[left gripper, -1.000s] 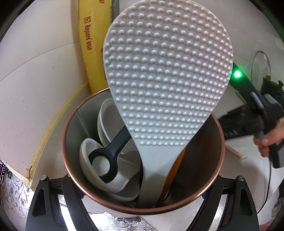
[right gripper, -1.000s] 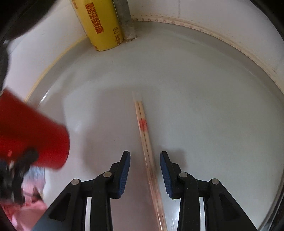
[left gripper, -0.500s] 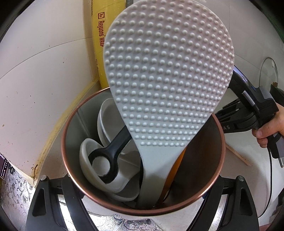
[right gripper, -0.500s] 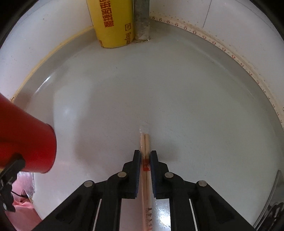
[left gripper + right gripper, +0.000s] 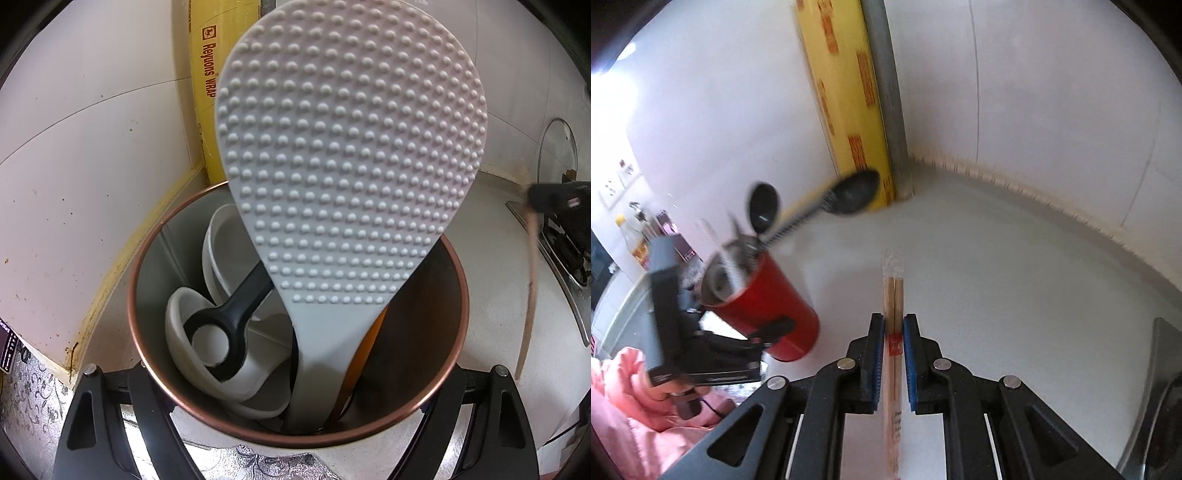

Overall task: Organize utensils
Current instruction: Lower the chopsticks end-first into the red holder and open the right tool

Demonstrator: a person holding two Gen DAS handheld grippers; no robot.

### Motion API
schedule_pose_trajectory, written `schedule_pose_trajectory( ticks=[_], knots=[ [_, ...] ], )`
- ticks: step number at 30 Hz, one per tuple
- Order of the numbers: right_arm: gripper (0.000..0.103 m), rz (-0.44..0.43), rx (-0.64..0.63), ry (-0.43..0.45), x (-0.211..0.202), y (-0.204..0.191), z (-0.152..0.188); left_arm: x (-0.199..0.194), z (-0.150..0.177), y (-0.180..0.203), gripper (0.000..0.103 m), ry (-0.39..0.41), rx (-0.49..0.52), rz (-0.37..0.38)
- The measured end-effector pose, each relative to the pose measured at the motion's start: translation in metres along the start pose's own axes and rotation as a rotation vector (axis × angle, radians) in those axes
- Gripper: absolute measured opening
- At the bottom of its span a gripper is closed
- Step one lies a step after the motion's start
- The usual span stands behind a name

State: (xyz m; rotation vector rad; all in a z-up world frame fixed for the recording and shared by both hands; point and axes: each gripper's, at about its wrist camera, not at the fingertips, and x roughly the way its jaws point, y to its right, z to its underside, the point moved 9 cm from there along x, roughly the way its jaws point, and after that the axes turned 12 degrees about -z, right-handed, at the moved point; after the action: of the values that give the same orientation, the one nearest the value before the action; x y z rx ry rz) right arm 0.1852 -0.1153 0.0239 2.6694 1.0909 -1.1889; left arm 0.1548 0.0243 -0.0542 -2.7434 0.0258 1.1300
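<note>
My left gripper (image 5: 295,376) is shut on a red cup (image 5: 768,310) with a copper rim (image 5: 133,295), one finger on each side. In the cup stand a grey dimpled rice paddle (image 5: 347,166), a black spoon handle (image 5: 236,314) and white spoons (image 5: 181,332). Black spoon bowls (image 5: 855,192) stick out of it in the right wrist view. My right gripper (image 5: 894,332) is shut on a pair of wooden chopsticks (image 5: 894,295) held above the white counter. From the left wrist, those chopsticks (image 5: 530,288) hang blurred to the right of the cup.
A yellow wrap box (image 5: 849,110) leans in the wall corner behind the cup. A glass lid (image 5: 557,147) and a stove (image 5: 561,243) are at the right. A pink sleeve (image 5: 628,406) holds the left gripper. A metal edge (image 5: 1156,387) lies at the right.
The right gripper closed on the chopsticks lying on the counter and lifted them, tipping its view up toward the wall. The left gripper and cup stayed put.
</note>
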Motion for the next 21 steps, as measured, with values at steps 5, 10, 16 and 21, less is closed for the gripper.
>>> schedule_pose_trajectory(
  ticks=[5,10,16,21],
  knots=[
    [0.011,-0.005,-0.007,0.077,-0.029,-0.020,0.016,0.000,0.001,0.000,0.090,0.003,0.004,0.002],
    [0.011,-0.010,-0.026,0.114,-0.052,-0.035,0.021,0.000,0.001,0.000,0.090,0.005,0.007,0.002],
    [0.006,-0.034,-0.091,0.156,-0.080,-0.065,0.008,-0.004,0.005,-0.001,0.090,0.016,0.016,0.009],
    [0.006,-0.038,-0.152,0.195,-0.090,-0.082,-0.017,-0.005,0.007,-0.002,0.090,0.018,0.021,0.012]
  ],
)
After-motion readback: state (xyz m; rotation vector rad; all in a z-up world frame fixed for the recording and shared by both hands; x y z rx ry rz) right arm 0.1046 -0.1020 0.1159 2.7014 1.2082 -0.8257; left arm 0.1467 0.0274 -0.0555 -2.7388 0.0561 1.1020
